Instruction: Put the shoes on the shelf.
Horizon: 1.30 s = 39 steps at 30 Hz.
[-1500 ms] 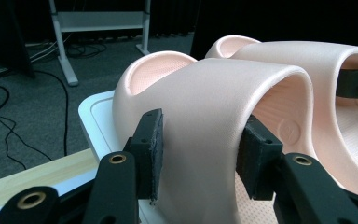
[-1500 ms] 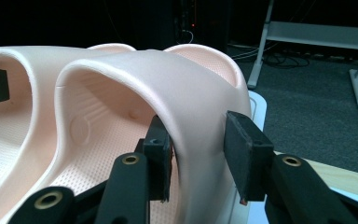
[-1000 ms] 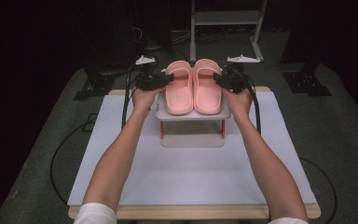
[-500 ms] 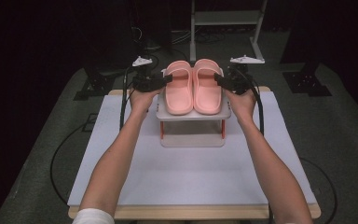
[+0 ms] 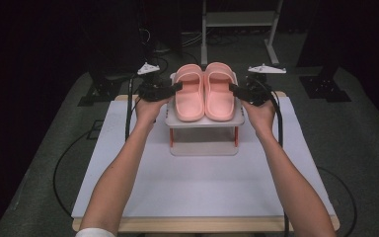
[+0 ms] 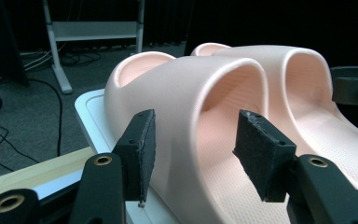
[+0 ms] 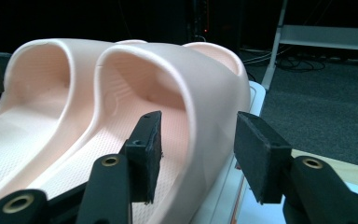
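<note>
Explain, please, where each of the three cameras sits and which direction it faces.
High view: above the person's side, facing forward and down; forearms, left gripper, right gripper.
Left gripper view: on that gripper, facing the left slipper between open jaws.
Right gripper view: likewise, facing the right slipper.
All share both slippers on the white rack.

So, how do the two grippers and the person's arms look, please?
Both the left gripper and the right gripper are black, each with two flat rectangular fingers faced with rough dark pads and brass-coloured rivets. A grey three-cornered plate sits on top, and a black cable trails back. The forearms are bare; a white sleeve shows.
</note>
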### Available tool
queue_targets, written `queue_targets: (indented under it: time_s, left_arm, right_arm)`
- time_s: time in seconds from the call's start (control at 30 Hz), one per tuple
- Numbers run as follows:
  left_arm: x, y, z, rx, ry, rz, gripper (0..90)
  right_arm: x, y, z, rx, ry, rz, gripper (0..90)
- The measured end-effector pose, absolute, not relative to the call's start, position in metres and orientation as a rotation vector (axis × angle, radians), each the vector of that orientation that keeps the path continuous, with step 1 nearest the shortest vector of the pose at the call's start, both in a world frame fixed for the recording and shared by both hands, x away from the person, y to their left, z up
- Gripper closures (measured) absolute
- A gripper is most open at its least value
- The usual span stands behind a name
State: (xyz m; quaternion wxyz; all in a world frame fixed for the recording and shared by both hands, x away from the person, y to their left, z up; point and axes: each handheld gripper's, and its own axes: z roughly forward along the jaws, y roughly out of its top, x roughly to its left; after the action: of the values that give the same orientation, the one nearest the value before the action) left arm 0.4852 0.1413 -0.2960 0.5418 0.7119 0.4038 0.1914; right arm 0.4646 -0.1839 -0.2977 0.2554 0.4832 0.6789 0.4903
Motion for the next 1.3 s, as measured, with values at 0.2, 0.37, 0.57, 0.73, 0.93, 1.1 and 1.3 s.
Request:
queue_targets:
  time_s: [0.2, 0.37, 0.57, 0.73, 0.93, 1.1, 1.3]
  left_arm:
    - [0.474, 0.143, -0.294, 1.686, 0.935, 0.46, 46.3]
    - [0.467, 0.147, -0.295, 1.688, 0.929, 0.457, 45.5]
    - [0.459, 0.153, -0.296, 1.682, 0.916, 0.456, 44.1]
    - [0.454, 0.155, -0.295, 1.678, 0.907, 0.459, 42.8]
    - [0.449, 0.156, -0.294, 1.682, 0.897, 0.478, 37.7]
    - [0.444, 0.158, -0.293, 1.681, 0.885, 0.482, 35.0]
    - [0.439, 0.158, -0.293, 1.686, 0.867, 0.477, 33.9]
  right_arm:
    - [0.455, -0.186, -0.295, 1.302, 1.855, 1.346, 49.2]
    - [0.448, -0.189, -0.293, 1.276, 1.853, 1.356, 48.1]
    - [0.438, -0.194, -0.295, 1.269, 1.863, 1.377, 45.0]
    - [0.436, -0.197, -0.298, 1.273, 1.876, 1.382, 43.5]
    - [0.43, -0.204, -0.301, 1.273, 1.865, 1.398, 41.5]
    - [0.424, -0.209, -0.301, 1.258, 1.854, 1.397, 40.1]
    - [0.419, -0.215, -0.306, 1.261, 1.85, 1.406, 38.7]
